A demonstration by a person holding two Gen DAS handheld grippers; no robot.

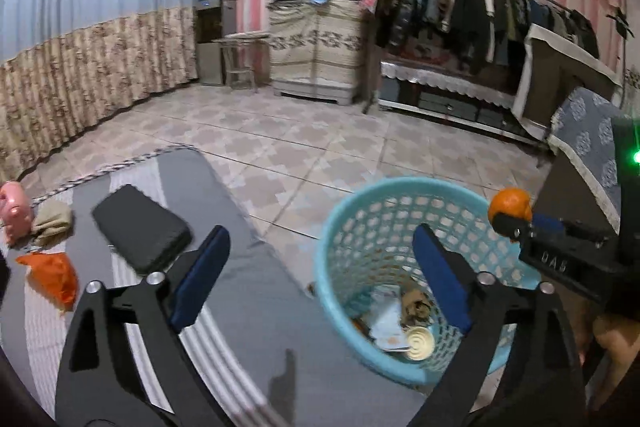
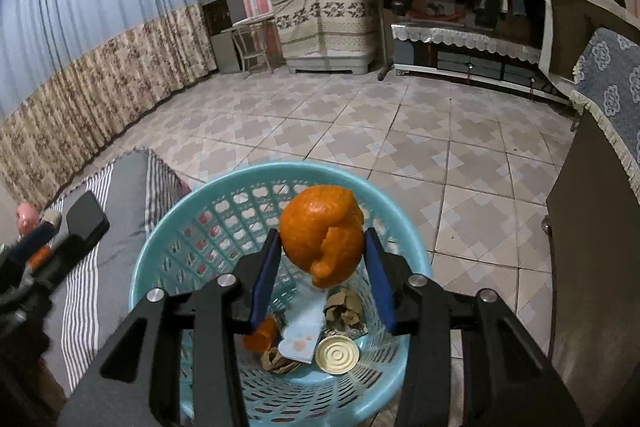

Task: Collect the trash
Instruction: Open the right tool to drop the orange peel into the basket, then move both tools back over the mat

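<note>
1. Orange peel (image 2: pixel 322 239) – clamped in the right gripper (image 2: pixel 320 259), hanging over the blue basket (image 2: pixel 168 227).
2. Best bet: go lower, then release – no bounce-outs.
3. Left gripper (image 1: pixel 320 267) spread wide, empty, beside the striped mat (image 1: pixel 256 307).

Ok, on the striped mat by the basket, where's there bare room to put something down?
Free: the grey stretch of striped mat between the black phone and the blue basket. Crowded: the mat's left end, where the orange wrapper, beige cloth and pink toy cluster.
</note>
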